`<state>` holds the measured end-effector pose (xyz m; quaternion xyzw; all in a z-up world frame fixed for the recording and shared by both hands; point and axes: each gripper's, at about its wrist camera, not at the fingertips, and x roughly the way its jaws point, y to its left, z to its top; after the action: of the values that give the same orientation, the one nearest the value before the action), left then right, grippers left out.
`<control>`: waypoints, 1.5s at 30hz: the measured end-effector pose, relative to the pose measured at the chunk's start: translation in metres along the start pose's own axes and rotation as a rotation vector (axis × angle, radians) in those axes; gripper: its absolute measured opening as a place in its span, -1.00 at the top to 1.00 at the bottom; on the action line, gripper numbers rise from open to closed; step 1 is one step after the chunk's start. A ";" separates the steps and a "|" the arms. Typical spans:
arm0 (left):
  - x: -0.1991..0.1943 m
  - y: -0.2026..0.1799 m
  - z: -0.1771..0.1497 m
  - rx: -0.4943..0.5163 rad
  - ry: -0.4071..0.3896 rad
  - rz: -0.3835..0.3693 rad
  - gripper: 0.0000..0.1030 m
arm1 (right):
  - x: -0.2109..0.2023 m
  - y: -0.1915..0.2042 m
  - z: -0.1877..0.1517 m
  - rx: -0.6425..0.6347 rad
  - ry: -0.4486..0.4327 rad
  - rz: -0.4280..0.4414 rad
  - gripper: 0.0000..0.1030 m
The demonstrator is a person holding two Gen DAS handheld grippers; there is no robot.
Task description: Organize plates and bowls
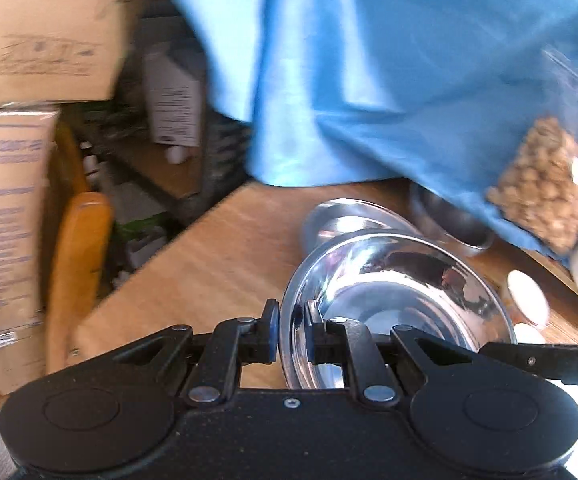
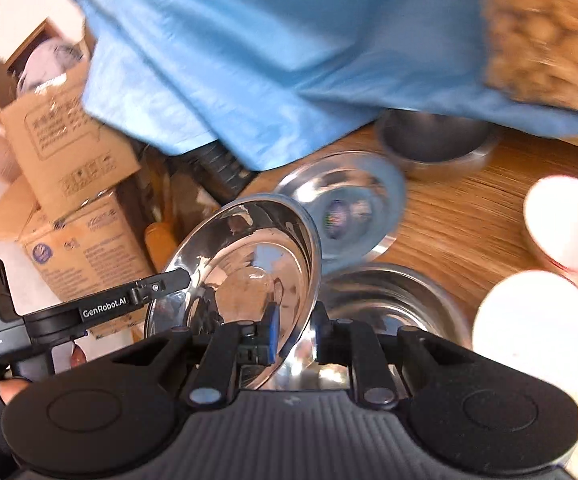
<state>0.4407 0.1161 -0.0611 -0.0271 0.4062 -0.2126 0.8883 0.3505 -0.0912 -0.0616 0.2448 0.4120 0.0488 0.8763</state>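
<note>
Both grippers hold one shiny steel dish (image 1: 397, 292) by opposite rims, lifted and tilted over the wooden table (image 1: 229, 248). My left gripper (image 1: 293, 320) is shut on its near-left rim. One of the right gripper's fingers (image 1: 537, 360) reaches in from the right. In the right wrist view my right gripper (image 2: 295, 328) is shut on the steel dish (image 2: 249, 264) at its right rim, and the left gripper (image 2: 181, 276) clamps the far side. A steel bowl (image 2: 389, 296) lies under it. A flat steel plate (image 2: 349, 200) sits behind.
A dark steel bowl (image 2: 433, 140) sits partly under a hanging blue cloth (image 2: 269, 60). Two white cups (image 2: 565, 224) stand at the right, with a clear bag of nuts (image 1: 549, 192) above. Cardboard boxes (image 1: 29, 40) and a wooden chair (image 1: 81, 264) stand beyond the table's left edge.
</note>
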 end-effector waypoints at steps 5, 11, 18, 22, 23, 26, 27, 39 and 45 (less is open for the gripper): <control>0.012 -0.031 -0.007 0.056 0.033 -0.066 0.75 | -0.023 -0.029 -0.016 0.080 -0.019 -0.045 0.71; 0.027 -0.056 -0.018 0.126 0.093 -0.075 0.75 | -0.033 -0.049 -0.028 0.119 0.001 -0.088 0.72; 0.030 -0.061 -0.022 0.131 0.142 -0.051 0.74 | -0.031 -0.053 -0.033 0.121 0.042 -0.105 0.70; 0.031 -0.063 -0.023 0.157 0.149 -0.034 0.73 | -0.026 -0.050 -0.032 0.110 0.063 -0.119 0.69; 0.031 -0.062 -0.023 0.160 0.151 -0.030 0.73 | -0.025 -0.050 -0.033 0.109 0.066 -0.119 0.69; 0.034 -0.060 -0.023 0.159 0.161 -0.023 0.72 | -0.022 -0.048 -0.033 0.110 0.072 -0.123 0.69; 0.034 -0.060 -0.023 0.160 0.165 -0.020 0.72 | -0.021 -0.047 -0.033 0.109 0.075 -0.127 0.69; 0.048 -0.061 -0.028 0.167 0.178 -0.004 0.68 | -0.012 -0.044 -0.032 0.098 0.073 -0.180 0.67; 0.054 -0.061 -0.026 0.171 0.183 -0.012 0.66 | -0.008 -0.041 -0.031 0.068 0.071 -0.200 0.57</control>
<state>0.4312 0.0423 -0.1032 0.0658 0.4658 -0.2535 0.8452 0.3175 -0.1178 -0.0916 0.2304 0.4664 -0.0442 0.8529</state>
